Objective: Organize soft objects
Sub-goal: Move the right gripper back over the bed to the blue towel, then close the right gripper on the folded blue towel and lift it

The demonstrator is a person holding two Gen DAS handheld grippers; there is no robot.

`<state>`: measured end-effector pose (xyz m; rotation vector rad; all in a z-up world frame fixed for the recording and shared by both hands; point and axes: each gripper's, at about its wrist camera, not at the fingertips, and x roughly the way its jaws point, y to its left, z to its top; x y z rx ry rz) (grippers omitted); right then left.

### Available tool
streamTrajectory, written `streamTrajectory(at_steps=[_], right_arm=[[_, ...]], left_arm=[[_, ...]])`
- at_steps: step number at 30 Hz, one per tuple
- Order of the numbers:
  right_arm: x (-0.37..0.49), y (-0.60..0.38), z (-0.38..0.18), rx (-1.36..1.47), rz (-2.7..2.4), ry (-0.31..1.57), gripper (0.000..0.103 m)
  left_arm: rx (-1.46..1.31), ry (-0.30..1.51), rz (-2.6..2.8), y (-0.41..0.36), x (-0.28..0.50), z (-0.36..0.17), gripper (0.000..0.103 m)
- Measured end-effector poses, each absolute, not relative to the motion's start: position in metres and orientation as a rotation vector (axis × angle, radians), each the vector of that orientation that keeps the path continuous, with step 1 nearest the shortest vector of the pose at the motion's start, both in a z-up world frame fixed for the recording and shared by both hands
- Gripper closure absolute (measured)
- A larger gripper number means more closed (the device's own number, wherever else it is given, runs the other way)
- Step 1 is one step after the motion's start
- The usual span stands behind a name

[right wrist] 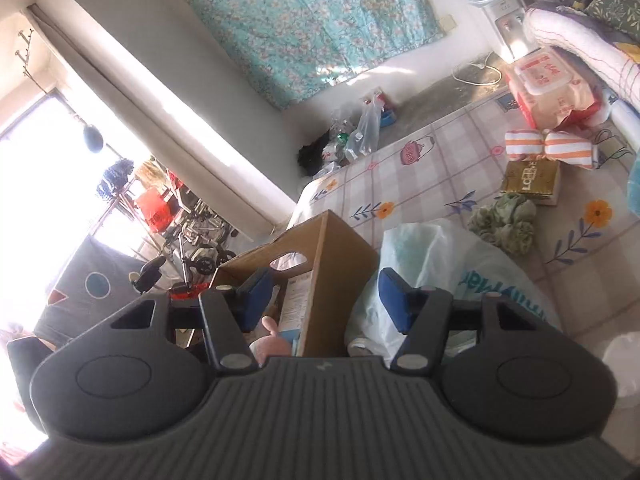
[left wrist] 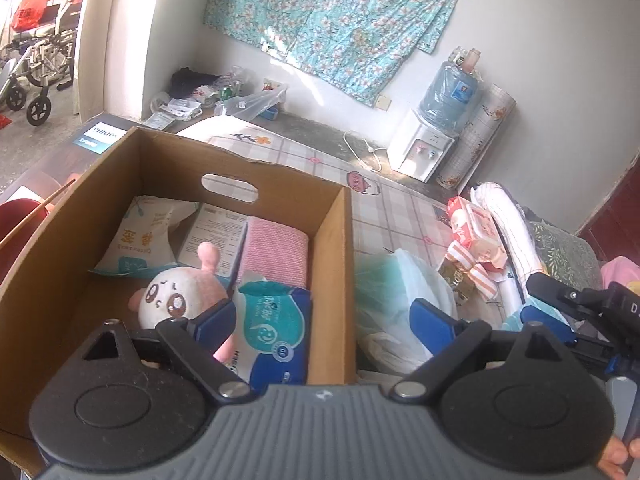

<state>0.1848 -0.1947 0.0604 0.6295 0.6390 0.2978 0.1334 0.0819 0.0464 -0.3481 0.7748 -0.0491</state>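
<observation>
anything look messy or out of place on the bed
Yes: a crumpled green cloth lies loose on the checked bedsheet, unfolded, unlike the rolled orange-striped towel beyond it. Nothing looks spilled or damaged.

You have one cardboard box [left wrist: 332, 248], upper middle of left view: inside, one plush toy [left wrist: 176, 296], one pink towel [left wrist: 274, 250], three packets (count partly hidden). Right: one striped roll [right wrist: 548, 148], one wipes pack [right wrist: 548, 84].
</observation>
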Motion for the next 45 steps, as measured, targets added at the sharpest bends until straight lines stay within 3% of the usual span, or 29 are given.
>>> streamTrajectory(at_steps=[8, 15, 21, 26, 31, 36, 45], right_arm=[[0.168, -0.338, 0.038, 0.587, -0.006, 0.590, 0.044], [0.211, -0.400, 0.031, 0.391, -0.069, 0.676, 0.044], [0.261, -0.408, 0.012, 0.173, -0.095, 0.751, 0.045], [0.291, -0.417, -0.012, 0.062, -0.120, 0.803, 0.047], [0.299, -0.421, -0.027, 0.037, -0.110, 0.841, 0.062], [0.286, -0.412, -0.018, -0.001, -0.052, 0.822, 0.091], [0.263, -0.352, -0.020, -0.137, 0.142, 0.837, 0.093]], left_arm=[[-0.273, 0.824, -0.239, -0.027, 0.149, 0.036, 0.008], [-0.206, 0.946, -0.421, -0.125, 0.200, 0.010, 0.010], [-0.275, 1.129, -0.396, -0.170, 0.253, -0.038, 0.039], [-0.295, 1.189, -0.374, -0.187, 0.281, -0.060, 0.053], [-0.302, 1.241, -0.380, -0.207, 0.303, -0.080, 0.065], [-0.326, 1.265, -0.389, -0.208, 0.308, -0.091, 0.066], [-0.396, 1.211, -0.396, -0.191, 0.310, -0.081, 0.063]])
